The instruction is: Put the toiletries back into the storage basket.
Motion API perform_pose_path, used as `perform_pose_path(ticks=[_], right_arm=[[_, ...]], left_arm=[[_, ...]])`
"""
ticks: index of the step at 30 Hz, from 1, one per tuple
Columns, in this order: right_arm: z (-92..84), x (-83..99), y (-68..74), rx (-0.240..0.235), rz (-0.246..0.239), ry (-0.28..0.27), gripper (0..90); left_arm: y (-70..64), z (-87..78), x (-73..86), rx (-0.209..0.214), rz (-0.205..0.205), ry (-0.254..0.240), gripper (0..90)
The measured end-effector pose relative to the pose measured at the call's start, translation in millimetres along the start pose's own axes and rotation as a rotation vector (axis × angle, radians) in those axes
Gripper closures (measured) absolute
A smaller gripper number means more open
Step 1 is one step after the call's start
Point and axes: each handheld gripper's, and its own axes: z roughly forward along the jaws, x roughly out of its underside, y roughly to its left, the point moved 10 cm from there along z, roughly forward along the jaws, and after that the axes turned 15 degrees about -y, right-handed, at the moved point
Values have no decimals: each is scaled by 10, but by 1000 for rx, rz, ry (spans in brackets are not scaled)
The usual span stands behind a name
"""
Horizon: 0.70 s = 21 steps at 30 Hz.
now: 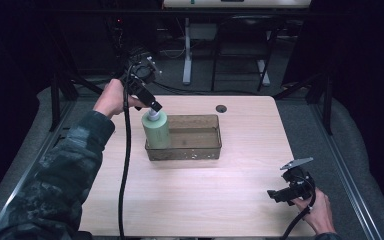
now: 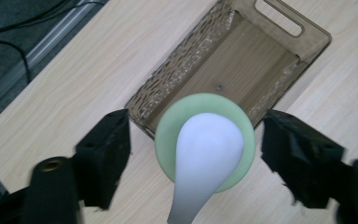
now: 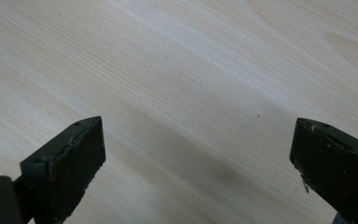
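A pale green bottle [image 1: 156,131] with a white pump top [image 2: 208,149] stands upright at the left end of a translucent brown bin [image 1: 200,150]. Its base is hidden, and it seems to be inside the bin. My left gripper [image 1: 154,107] hovers right over the pump. In the left gripper view, my left gripper [image 2: 196,144] is open, its jaws wide on either side of the bottle [image 2: 168,135] with a gap on each side. My right gripper [image 1: 276,195] is held low over the table's front right, and in the right gripper view it [image 3: 198,163] stands open over bare wood.
The bin [image 2: 242,60] has a handle slot at its far end and nothing else inside. A round cable hole [image 1: 221,108] sits behind the bin. The left gripper's cable [image 1: 126,170] hangs across the table's left side. Desk legs and cables stand on the floor beyond.
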Motion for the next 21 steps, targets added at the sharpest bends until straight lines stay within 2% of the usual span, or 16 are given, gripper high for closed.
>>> perform_pose_path(ticks=[2, 11, 21], right_arm=[[2, -1, -4, 1, -10, 1, 29], [-1, -8, 5, -1, -7, -2, 31], [-9, -14, -6, 6, -16, -2, 32]], left_arm=[[-17, -36, -12, 0, -11, -25, 159], [-84, -224, -8, -11, -27, -107, 13], [-265, -371, 238, -8, -3, -157, 0]])
